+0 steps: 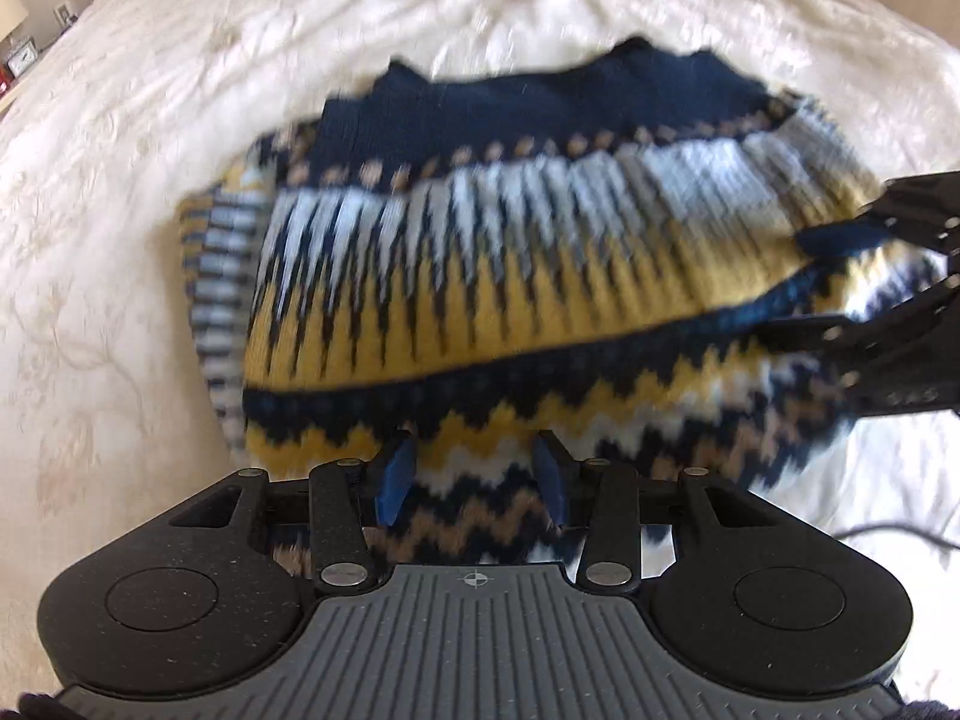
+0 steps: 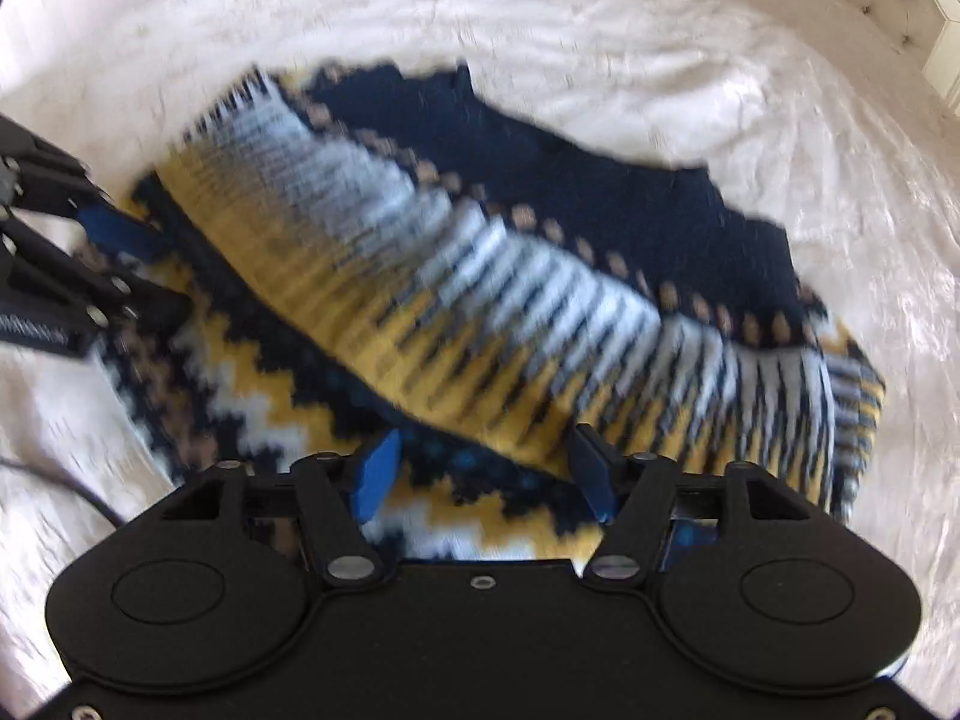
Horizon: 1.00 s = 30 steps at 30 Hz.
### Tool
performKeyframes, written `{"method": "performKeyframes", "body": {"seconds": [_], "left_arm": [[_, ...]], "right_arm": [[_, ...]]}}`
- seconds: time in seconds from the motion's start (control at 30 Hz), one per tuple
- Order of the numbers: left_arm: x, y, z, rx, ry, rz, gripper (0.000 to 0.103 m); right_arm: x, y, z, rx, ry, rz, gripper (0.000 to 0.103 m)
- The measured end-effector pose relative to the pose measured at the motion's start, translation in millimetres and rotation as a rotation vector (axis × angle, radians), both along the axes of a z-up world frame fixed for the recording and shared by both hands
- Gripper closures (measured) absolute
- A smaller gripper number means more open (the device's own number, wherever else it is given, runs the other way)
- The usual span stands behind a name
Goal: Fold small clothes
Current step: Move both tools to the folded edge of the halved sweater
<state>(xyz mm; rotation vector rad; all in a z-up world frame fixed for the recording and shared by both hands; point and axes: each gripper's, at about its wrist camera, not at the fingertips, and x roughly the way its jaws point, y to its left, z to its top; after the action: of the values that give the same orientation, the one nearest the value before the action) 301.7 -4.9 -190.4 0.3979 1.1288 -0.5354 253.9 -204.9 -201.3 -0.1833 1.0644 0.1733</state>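
Judging by the chunky knit, the sweater (image 1: 480, 276) mid-frame on the bed (image 1: 120, 240) looks soft and floppy, so grab a folded edge; both left tongs (image 1: 474, 480) and right tongs (image 2: 486, 474) are apart, gripping nothing

Motion blur smears the sweater (image 2: 480, 276), whose near edge hides under the right gripper (image 2: 486, 474).

A small knitted sweater (image 1: 480, 276) lay on the white bed cover, folded over on itself. It had a navy top band, a row of tan dots, white and yellow stripes, and zigzags in yellow, white, tan and navy.
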Motion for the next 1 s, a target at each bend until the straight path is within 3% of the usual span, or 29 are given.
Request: {"method": "performKeyframes", "body": {"seconds": [0.1, 0.2, 0.37, 0.6, 0.8, 1.0], "left_arm": [[1, 15, -3, -0.028, 0.02, 0.044, 0.055], [-1, 19, -2, -0.048, 0.033, 0.081, 0.052], [0, 17, -1, -0.107, 0.078, 0.11, 0.034], [-3, 15, 27, -0.221, 0.081, 0.202, 0.034], [17, -15, 41, -0.229, 0.064, 0.209, 0.034], [44, -47, 30, -0.189, 0.073, 0.259, 0.034]], "right_arm": [[-12, -9, -3, -0.02, -0.014, -0.006, 0.029], [-14, -17, -1, -0.017, -0.008, -0.016, 0.015], [-12, -34, 6, 0.086, 0.003, -0.09, 0.005], [-28, -76, 27, 0.27, -0.061, -0.3, 0.0], [-41, -131, 25, 0.376, -0.054, -0.535, 0.0], [-44, -172, 14, 0.496, -0.026, -0.658, 0.0]]}}
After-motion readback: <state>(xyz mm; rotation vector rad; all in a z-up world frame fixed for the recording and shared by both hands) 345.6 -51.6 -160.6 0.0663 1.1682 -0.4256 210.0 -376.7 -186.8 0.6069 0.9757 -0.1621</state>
